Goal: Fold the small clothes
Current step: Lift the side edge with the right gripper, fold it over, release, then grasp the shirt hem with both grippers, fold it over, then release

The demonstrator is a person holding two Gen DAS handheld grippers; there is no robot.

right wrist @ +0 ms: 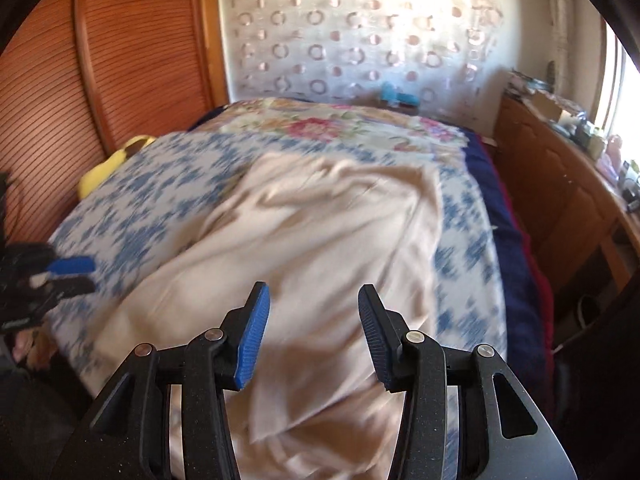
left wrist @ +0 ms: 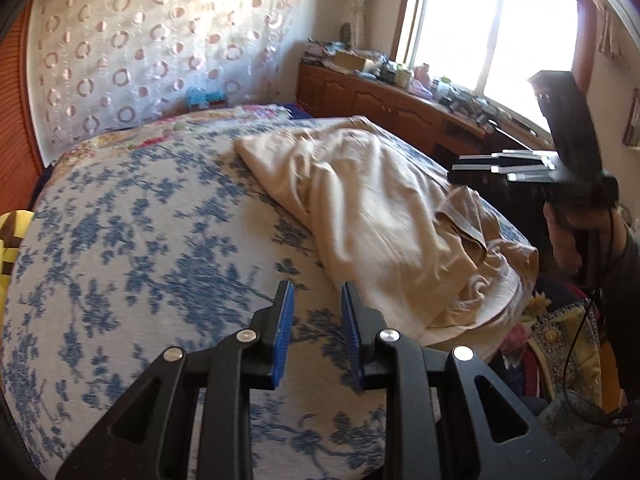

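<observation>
A beige garment (left wrist: 380,216) lies crumpled on a bed with a blue-and-white floral cover (left wrist: 132,248). My left gripper (left wrist: 316,300) is open and empty, above the cover just left of the garment's near edge. My right gripper (right wrist: 312,300) is open and empty, hovering over the garment (right wrist: 320,220). The right gripper also shows in the left wrist view (left wrist: 508,166), held in a hand at the bed's right side. The left gripper shows in the right wrist view (right wrist: 76,274) at the left edge. The right wrist view is blurred.
A wooden cabinet (left wrist: 384,100) with clutter runs under the window on the right. A ribbed wooden door (right wrist: 120,60) stands left of the bed. A yellow item (right wrist: 112,164) lies at the bed's left edge. A flowered quilt (right wrist: 340,120) covers the far end.
</observation>
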